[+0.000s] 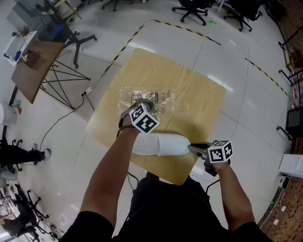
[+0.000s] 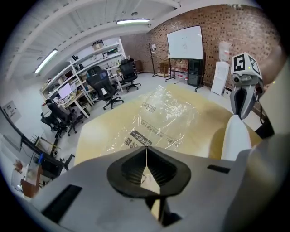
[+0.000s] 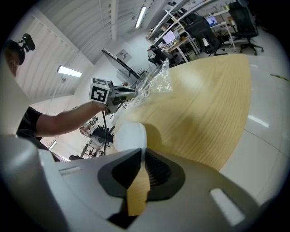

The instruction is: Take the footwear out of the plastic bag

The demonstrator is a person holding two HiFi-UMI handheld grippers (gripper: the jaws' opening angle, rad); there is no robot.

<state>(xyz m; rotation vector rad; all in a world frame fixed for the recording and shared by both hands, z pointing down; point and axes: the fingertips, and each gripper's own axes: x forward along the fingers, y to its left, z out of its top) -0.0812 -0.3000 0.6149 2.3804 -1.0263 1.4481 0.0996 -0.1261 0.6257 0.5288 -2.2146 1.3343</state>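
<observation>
From above, the tips of the left tongs (image 1: pixel 138 105) are hidden under their own marker cube. The person's left arm (image 1: pixel 113 165) covers one end of the white, smooth, rounded shoe (image 1: pixel 161 144). I cannot tell what kind of shoe it is. In their own camera the left tongs are shut tight, tip to tip, right at the near edge of the clear, crinkly plastic bag (image 1: pixel 154 97). I cannot tell if they pinch a bit of the plastic.

The bag lies in the middle of the square, pale yellow wooden bench (image 1: pixel 199 94). It has print and a black label on it, and it looks flat and empty. The shoe is outside the bag, over the near side of the bench. The right tongs (image 1: pixel 194 148) are closed on the shoe's other end.

The left tongs stand between the shoe and the bag. Around the bench is a shiny pale floor (image 1: pixel 246 108) with yellow-and-black tape (image 1: pixel 189 29). Black office chairs (image 1: pixel 191 10) stand far off. A brown board on thin black legs (image 1: pixel 35 71) stands to the left.
</observation>
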